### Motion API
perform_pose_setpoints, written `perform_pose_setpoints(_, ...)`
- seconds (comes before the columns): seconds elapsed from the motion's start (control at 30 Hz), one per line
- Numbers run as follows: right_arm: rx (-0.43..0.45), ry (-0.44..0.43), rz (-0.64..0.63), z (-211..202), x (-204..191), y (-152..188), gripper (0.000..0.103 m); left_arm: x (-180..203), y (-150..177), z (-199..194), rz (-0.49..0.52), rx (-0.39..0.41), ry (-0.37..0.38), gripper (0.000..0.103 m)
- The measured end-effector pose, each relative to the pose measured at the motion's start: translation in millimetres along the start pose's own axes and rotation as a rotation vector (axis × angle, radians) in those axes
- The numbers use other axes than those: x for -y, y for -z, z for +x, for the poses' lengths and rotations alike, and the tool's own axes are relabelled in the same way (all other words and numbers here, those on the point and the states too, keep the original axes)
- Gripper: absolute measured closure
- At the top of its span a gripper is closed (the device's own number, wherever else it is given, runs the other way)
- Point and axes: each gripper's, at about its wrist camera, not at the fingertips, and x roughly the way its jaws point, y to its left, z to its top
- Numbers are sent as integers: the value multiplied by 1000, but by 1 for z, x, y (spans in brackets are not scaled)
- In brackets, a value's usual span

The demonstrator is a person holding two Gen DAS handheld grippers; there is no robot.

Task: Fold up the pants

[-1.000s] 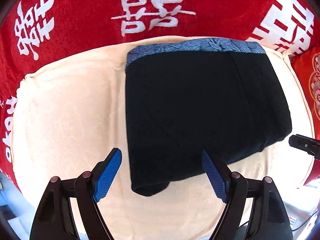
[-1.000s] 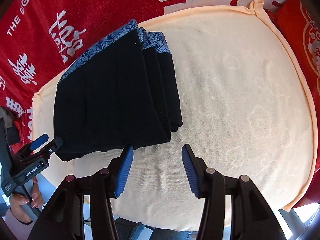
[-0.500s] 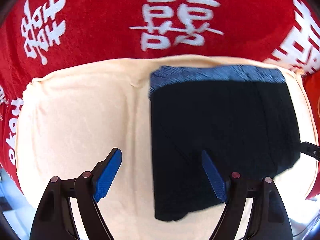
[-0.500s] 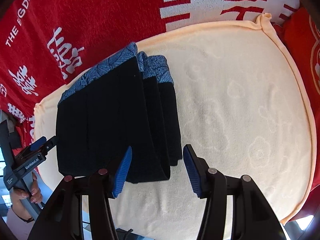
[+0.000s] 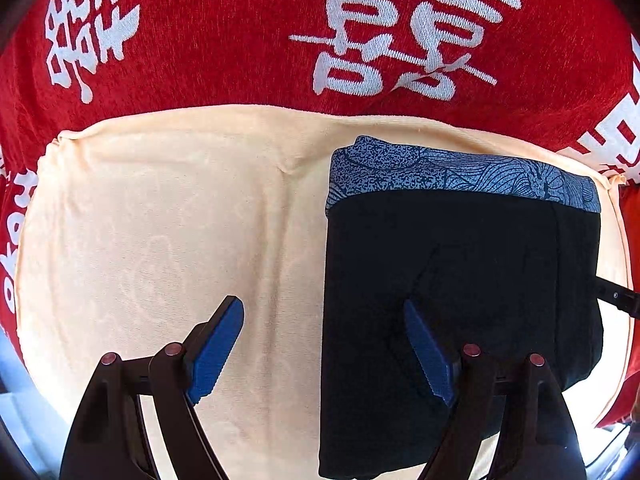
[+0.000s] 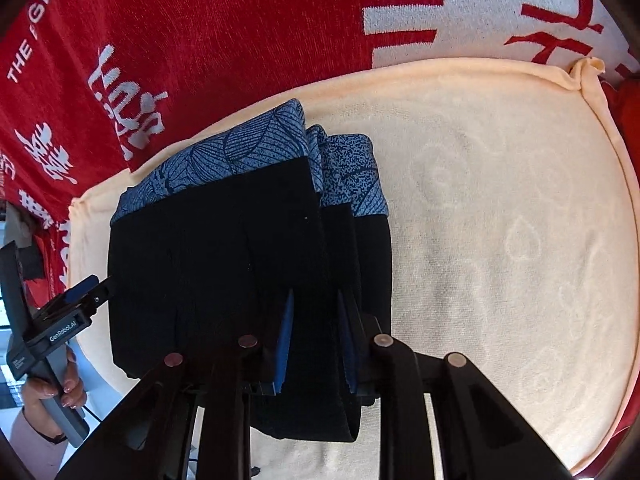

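Observation:
The black pants (image 5: 460, 280) with a blue patterned waistband (image 5: 460, 172) lie folded in a stack on the cream towel (image 5: 160, 240). My left gripper (image 5: 324, 344) is open, its right finger over the pants' left part, its left finger over bare towel. In the right wrist view the pants (image 6: 220, 260) lie left of centre, waistband (image 6: 240, 148) at the far end. My right gripper (image 6: 314, 340) is nearly shut on the near right folds of the pants. The left gripper (image 6: 86, 290) shows at the pants' left edge.
The cream towel (image 6: 500, 240) covers a cushion on a red blanket with white characters (image 5: 400, 40). The towel's corner (image 6: 586, 74) is bunched at the far right. A hand (image 6: 60, 384) holds the left gripper's handle off the near left edge.
My right gripper has moved left onto the pants and closed on their near right folds. My left gripper has shifted left, so the pants sit further right in its view.

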Motion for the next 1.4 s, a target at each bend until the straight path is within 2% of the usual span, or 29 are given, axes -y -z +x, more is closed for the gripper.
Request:
perform_pose_setpoints(0.27, -3, 14, -18, -11, -3, 24, 78, 0, 1, 3, 8, 1, 3, 20)
perform_pose_setpoints(0.57, -10, 2, 9, -16, 1, 30, 73, 1, 2, 1, 17, 5, 3, 20)
perform_pose_setpoints(0.9, -33, -31, 15, -15, 5, 32, 50, -1, 2, 1, 23, 9, 28, 19)
perform_pose_setpoints(0.93, -35, -43, 22, -15, 7, 33, 47, -2, 2, 2, 23, 3, 29, 3)
perform_pose_setpoints(0.97, -36, -59, 32, -14, 9, 32, 45, -2, 2, 3, 20, -1, 28, 0)
perform_pose_setpoints(1.13, -30, -121, 56, -12, 17, 28, 30, -5, -1, 6, 23, -22, 59, 0)
perform_pose_setpoints(1.27, -46, -169, 56, -3, 24, 17, 26, -10, -7, 12, 6, -64, 101, 0)
perform_pose_setpoints(1.4, -72, -162, 46, 7, 34, 8, 26, -15, -15, 17, 9, -91, 171, 0)
